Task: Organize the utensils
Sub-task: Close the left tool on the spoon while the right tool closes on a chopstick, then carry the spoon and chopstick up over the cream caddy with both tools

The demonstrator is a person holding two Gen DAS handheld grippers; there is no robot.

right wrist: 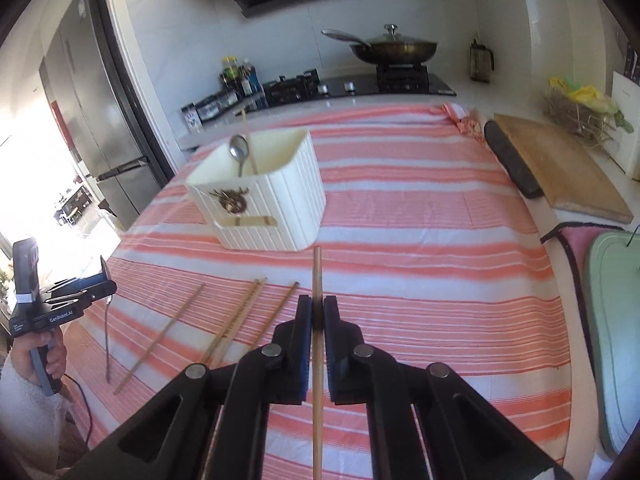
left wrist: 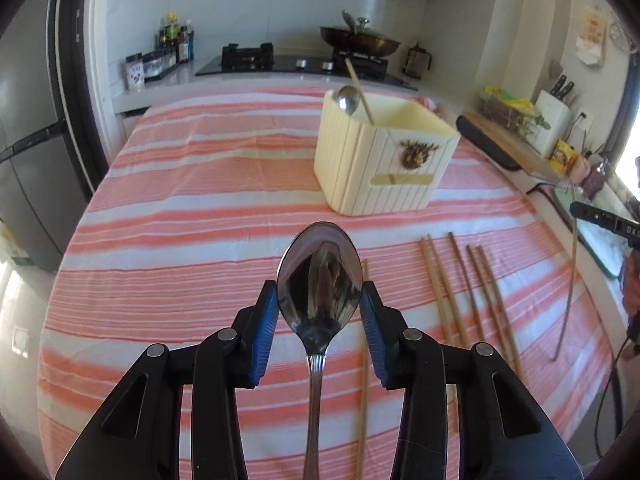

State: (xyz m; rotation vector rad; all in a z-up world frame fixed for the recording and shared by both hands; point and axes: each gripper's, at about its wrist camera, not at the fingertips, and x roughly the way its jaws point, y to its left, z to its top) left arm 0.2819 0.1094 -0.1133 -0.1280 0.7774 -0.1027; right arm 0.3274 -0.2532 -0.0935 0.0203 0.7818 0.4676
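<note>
Left wrist view: the striped cloth (left wrist: 200, 184) fills the frame, and the cream holder (left wrist: 376, 168) at upper centre already contains 1 spoon and 1 chopstick. The left gripper (left wrist: 320, 304) clamps a spoon (left wrist: 319, 280) by its bowl at lower centre. The right gripper (right wrist: 318, 320) pinches 1 chopstick (right wrist: 317, 276). Each should be tipped upright above the holder's rim before release.

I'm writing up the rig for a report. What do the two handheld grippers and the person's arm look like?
Both grippers, the left gripper and the right gripper, are black, with angular linkage arms, round silver pivot pins and blue pads inside the fingers. In the right wrist view, the left one's body bears white "GenRobot.AI" lettering, a camera block on top and a dark trailing cable. The left hand shows a fluffy white sleeve.
</note>
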